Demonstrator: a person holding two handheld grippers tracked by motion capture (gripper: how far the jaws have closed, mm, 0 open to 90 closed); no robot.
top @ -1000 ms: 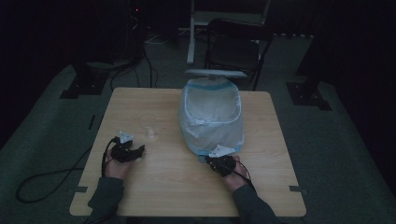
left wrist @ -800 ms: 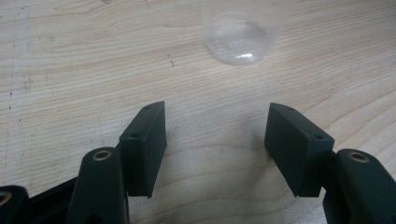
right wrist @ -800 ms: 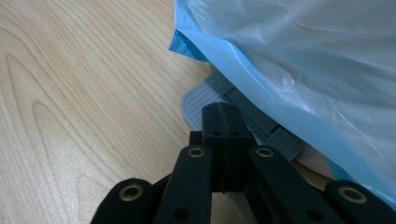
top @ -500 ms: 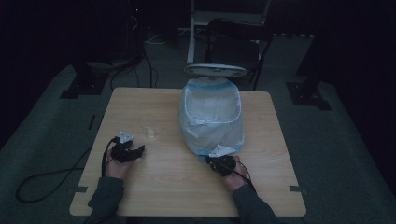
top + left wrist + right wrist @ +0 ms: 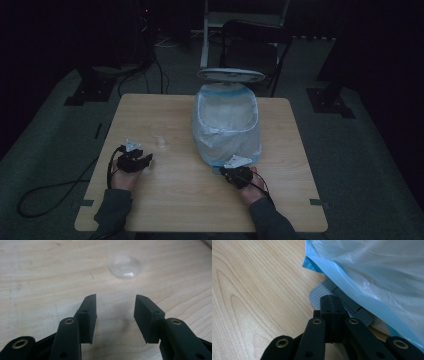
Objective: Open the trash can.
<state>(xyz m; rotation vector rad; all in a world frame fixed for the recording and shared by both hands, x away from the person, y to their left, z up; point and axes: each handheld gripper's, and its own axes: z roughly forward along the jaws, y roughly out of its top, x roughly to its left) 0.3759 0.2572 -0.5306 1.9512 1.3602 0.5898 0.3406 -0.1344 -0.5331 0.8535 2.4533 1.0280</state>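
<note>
Bin [image 5: 227, 131] sits mid-table, lid [image 5: 230, 75] up, lined with a pale blue bag [image 5: 372, 277]. Right gripper [image 5: 237, 172] is at the bin's near base; its jaws are fully closed, nothing between them, tips resting on the grey foot pedal [image 5: 322, 293] under the bag's edge. My read: it's pressing the pedal to hold the lid open.

Left gripper [image 5: 135, 161] is low over the table [image 5: 165, 200], jaws have just been closing but there's a clear gap between them with nothing in it. Small clear plastic piece [image 5: 125, 266] lies just ahead of them, untouched.

Progress: lid open, done. Left: grab the plastic, carry it over, drop it in the bin.
</note>
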